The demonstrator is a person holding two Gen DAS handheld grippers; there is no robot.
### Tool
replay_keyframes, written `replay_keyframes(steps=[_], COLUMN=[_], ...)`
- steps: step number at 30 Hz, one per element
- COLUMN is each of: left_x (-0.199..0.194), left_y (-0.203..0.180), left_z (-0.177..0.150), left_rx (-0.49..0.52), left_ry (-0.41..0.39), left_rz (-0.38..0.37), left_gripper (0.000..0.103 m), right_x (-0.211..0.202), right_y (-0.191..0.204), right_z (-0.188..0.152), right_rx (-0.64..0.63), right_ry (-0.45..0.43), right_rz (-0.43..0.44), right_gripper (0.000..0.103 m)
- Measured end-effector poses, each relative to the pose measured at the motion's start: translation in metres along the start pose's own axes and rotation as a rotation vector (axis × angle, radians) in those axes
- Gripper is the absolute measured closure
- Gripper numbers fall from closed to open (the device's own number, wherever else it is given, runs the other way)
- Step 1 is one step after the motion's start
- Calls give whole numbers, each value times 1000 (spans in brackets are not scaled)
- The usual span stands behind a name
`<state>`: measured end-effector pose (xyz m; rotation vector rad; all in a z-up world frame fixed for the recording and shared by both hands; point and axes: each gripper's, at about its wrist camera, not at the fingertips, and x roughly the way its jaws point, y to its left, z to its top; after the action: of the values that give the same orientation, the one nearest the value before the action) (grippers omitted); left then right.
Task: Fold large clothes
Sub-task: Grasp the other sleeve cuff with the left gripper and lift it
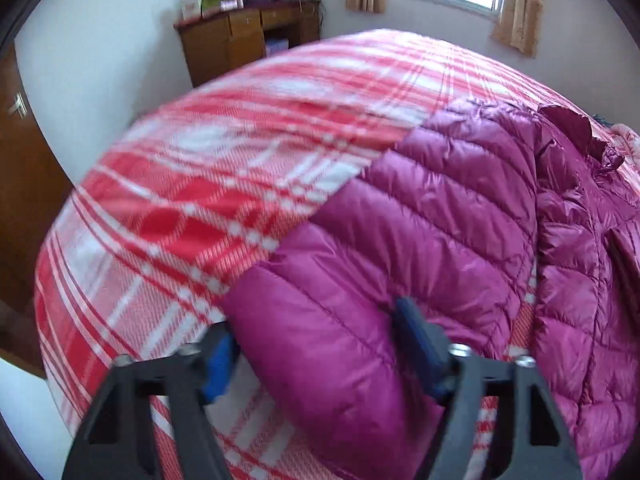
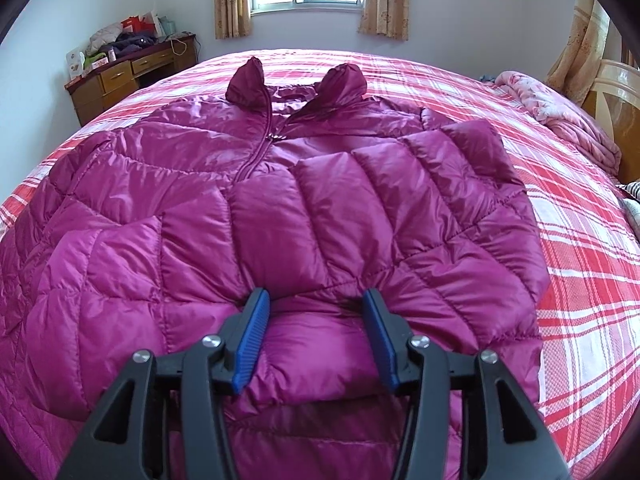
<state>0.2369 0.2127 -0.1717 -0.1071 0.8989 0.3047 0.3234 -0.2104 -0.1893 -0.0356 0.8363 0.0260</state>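
A magenta quilted down jacket [image 2: 280, 208] lies front up on the red-and-white plaid bed [image 2: 580, 264], hood [image 2: 296, 84] toward the window. Its right sleeve [image 2: 400, 168] is folded across the chest. My right gripper [image 2: 314, 308] is open, its blue pads either side of a puffed fold near the jacket's hem. In the left wrist view the jacket's other sleeve [image 1: 400, 216] stretches out over the bed [image 1: 200, 200]. My left gripper [image 1: 316, 328] is open, with the sleeve's cuff end lying between its blue pads.
A wooden desk [image 2: 120, 76] piled with clothes and boxes stands by the far left wall; it also shows in the left wrist view [image 1: 244, 36]. A pink floral quilt [image 2: 560, 120] lies bunched at the bed's right, by a chair [image 2: 616, 88]. A wooden door [image 1: 20, 184] is at left.
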Motion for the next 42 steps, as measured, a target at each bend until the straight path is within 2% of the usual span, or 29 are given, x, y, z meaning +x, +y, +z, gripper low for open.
replay_keyframes(steps=[1,3,5,8,12,15,17,18,19,21,24,26,29,33,36,42], left_x=[-3,-9,-22,-34,-24,-5,0,1,0,-2,-13,-26,-47,-69,-84,-125], left_y=[0,3,11,29,32,25,26,25,23,21,16,10,0,-18,-35,-92], left_z=[4,15,31,52,63,60,61,64,66,72,81,87,96,106,111,112], left_rx=[12,3,9,5,55,80,68,65,66,66,57,59,83,118,146,281], left_ry=[-11,-35,-102,-163,-151,-99,-78,-84,-97,-115,-138,-168,-215,-255,-291,-397], left_rz=[-15,-8,49,88,116,137,126,123,123,120,100,81,52,16,-13,-83], left_gripper=[80,84,85,85,85,86,86,86,86,86,86,86,86,86,86,86], right_x=[0,0,-1,-1,-1,-5,-18,-34,-46,-58,-42,-21,-20,-43,-65,-76], right_y=[0,0,-1,-1,-1,-1,-3,-2,1,12,40,54,53,36,19,-20], right_z=[0,0,-1,-1,-1,0,1,1,1,0,-7,-16,-14,-11,-15,-34], right_rx=[1,1,2,3,-6,-16,-9,2,2,-25,-124,-180,-163,-144,-161,-103], right_ry=[-1,-3,-5,-9,-9,-7,-24,-78,-122,-150,-66,3,6,-39,-79,-69], right_rz=[-1,-1,1,5,-11,-6,15,15,22,63,156,123,126,152,109,38], right_gripper=[50,50,50,49,48,47,47,47,44,38,38,39,39,39,38,38])
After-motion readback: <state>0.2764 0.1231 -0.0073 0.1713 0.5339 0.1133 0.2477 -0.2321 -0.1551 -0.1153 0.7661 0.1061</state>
